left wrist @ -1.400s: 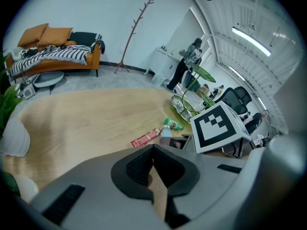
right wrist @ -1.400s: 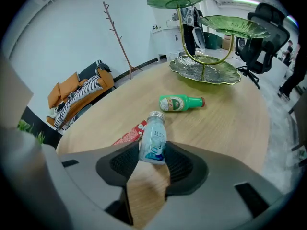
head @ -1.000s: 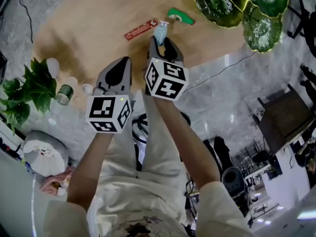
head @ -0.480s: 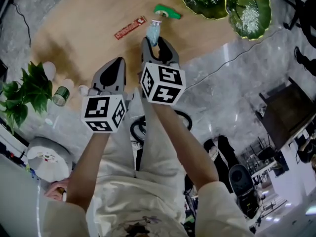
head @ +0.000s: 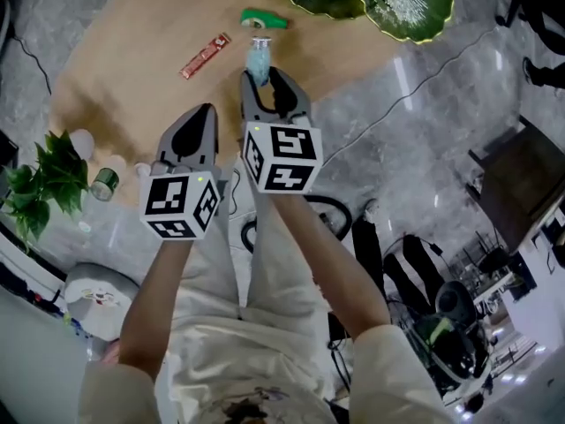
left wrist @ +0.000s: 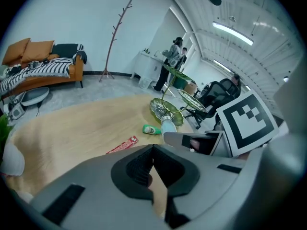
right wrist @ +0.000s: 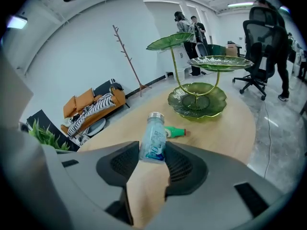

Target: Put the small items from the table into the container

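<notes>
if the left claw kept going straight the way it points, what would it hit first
Most likely bare table: the shut left claw angles down at the wood. The red packet lies just left of that line and the green tube farther along it, though depth is hard to judge.

From my end: light wood table w/ a rounded edge. Directly on it afaict: a red packet lying flat, a green tube on its side just right of it & a bit farther off, and at the far right a green leaf-dish stand, bottom dish sat on the wood. Tube's near the stand, not touching. By the near-left edge there's a green can + some white bits, can't tell if they're actually on the top.
</notes>
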Motion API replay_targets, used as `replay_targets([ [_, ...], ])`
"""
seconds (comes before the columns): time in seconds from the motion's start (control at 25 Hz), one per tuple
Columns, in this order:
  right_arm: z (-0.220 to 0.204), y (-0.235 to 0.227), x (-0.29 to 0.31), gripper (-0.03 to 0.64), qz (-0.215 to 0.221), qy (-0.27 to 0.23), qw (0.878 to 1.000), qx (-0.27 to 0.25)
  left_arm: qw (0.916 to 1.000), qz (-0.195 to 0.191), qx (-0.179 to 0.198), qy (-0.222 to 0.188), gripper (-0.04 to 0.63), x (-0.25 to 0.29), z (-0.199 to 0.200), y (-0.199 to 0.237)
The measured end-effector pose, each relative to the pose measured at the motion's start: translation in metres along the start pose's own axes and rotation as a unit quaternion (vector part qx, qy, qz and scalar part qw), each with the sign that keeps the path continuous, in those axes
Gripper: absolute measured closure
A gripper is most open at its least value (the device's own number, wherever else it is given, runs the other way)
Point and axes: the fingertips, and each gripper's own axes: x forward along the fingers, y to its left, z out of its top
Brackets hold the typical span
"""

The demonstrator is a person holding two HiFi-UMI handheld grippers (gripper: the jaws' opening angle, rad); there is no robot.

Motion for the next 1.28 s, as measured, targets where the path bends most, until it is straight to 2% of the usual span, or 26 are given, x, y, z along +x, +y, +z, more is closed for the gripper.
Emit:
replay_targets([
  [0.48,0.015,-0.023,-0.037,0.443,-0.009,-0.029,1.000,0.003,0.9991,-0.028,0.031,0.004,0.588,0.000,0.010,-0.038],
  [0.68,0.030,-0.028,-0.057,0.443,-0.011,-0.047,0.999,-0.006,0.9981,-0.043,0.045,-0.002,0.588,-0.003,0.021,-0.057],
  [1.28,0.080,-0.046,-0.115,0.443,-0.027,-0.120,0.992,0.009,0.9919,-0.080,0.098,-0.015,0.588,-0.012,0.050,-0.101],
])
